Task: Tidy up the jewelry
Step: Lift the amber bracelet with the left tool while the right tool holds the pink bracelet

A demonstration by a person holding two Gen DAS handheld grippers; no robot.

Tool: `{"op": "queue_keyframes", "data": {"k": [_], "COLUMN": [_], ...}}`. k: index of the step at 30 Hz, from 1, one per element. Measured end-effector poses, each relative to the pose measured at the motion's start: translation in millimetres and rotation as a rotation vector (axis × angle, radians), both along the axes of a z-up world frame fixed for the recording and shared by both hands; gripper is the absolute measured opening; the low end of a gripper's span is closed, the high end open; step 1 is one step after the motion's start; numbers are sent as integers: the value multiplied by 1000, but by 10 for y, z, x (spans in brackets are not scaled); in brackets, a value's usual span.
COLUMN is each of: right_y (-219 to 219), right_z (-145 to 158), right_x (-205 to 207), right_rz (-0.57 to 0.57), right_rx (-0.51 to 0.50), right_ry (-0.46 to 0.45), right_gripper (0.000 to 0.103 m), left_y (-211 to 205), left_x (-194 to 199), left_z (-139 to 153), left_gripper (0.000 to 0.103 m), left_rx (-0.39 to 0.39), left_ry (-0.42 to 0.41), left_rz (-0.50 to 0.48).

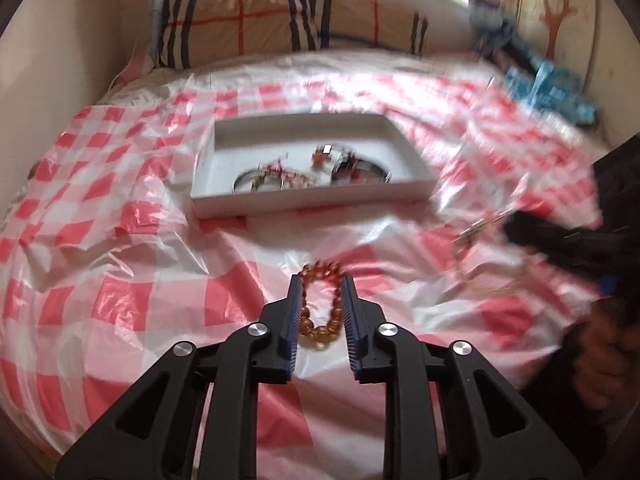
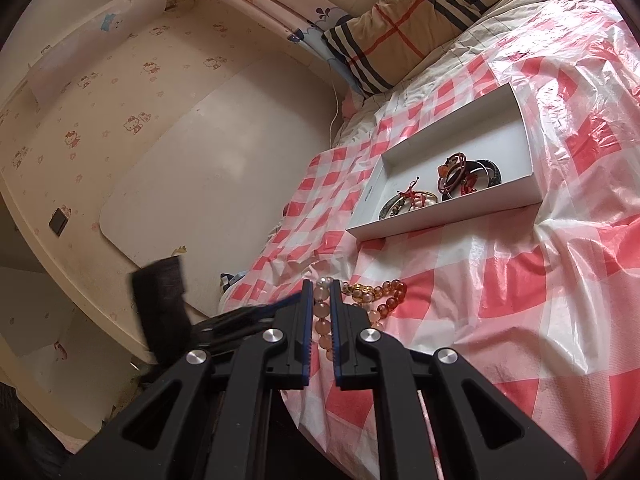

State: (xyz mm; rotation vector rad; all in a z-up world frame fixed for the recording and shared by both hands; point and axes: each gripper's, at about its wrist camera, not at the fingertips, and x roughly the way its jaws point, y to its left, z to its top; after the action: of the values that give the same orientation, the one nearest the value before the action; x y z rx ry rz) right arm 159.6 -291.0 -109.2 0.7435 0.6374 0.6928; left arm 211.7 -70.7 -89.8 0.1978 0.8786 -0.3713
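Two grippers, each w/ a bead bracelet between its pads. Left gripper [image 1: 320, 278]: jaws part-closed around an amber bead bracelet [image 1: 322, 308], pads touching the loop on both sides, so it looks gripped, tho the bottom of the loop seems to rest on the red-and-white checked plastic sheet [image 1: 132, 292]. Right gripper [image 2: 321, 284]: jaws nearly closed on a pale pink bead bracelet [image 2: 323, 320], beads stacked in the narrow gap. Just beside its right pad lie more pieces on the sheet: a darker amber bead strand [image 2: 390, 294] and a gold-tone piece [image 2: 360, 289], touching or tangled w/ the pink one — can't tell which.

Judgement: step in hand = lift both & carry to the white tray [image 1: 312, 200], which sits farther up the bed and already holds bangles and red cord bracelets [image 2: 452, 178]. To do it well: keep squeeze steady, beads are round and prob. roll out of a loose grip. Lift the right side slowly, straight up, watch whether the neighbouring strand drags along; if so, shake free before moving. Sheet is crinkly & slippery, so avoid dragging. Aim for the bare far part of the tray floor, lower inside the rim before opening. Striped pillows [image 1: 240, 20] beyond, not involved.
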Motion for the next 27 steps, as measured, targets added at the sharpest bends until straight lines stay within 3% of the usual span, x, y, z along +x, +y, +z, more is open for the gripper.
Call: {"op": "queue_keyframes", "data": {"k": [2,4,6,14,19,23,27], "right_y": [0,-10,-11,1,81,195,285], "right_z": [1,3,6,105,226,361,453], "right_x": [2,2,4,-71,-171,-325,-459], "right_rz": [0,2,5,4,-21,-38,-50], "right_rx": [4,13,19,5,-79,-120,-135], "right_ry": [-1,-4,-6,-48,-92,-146,-172], "right_gripper": [9,9,9,9,9,9,9], "left_y": [-112,-120,-85,271,395,389,313], "left_x": [100,126,86,-166,-366,-515,-663], "left_z": [-230,-378,-343,145,464,665,809], "left_gripper": [26,25,11,11,11,11,11], "left_rx": [122,133,104,-164,-295,-318,-285], "left_ry": [21,55,61,32,-27,-79,-142], "left_rz": [30,38,29,69,60,52,40]}}
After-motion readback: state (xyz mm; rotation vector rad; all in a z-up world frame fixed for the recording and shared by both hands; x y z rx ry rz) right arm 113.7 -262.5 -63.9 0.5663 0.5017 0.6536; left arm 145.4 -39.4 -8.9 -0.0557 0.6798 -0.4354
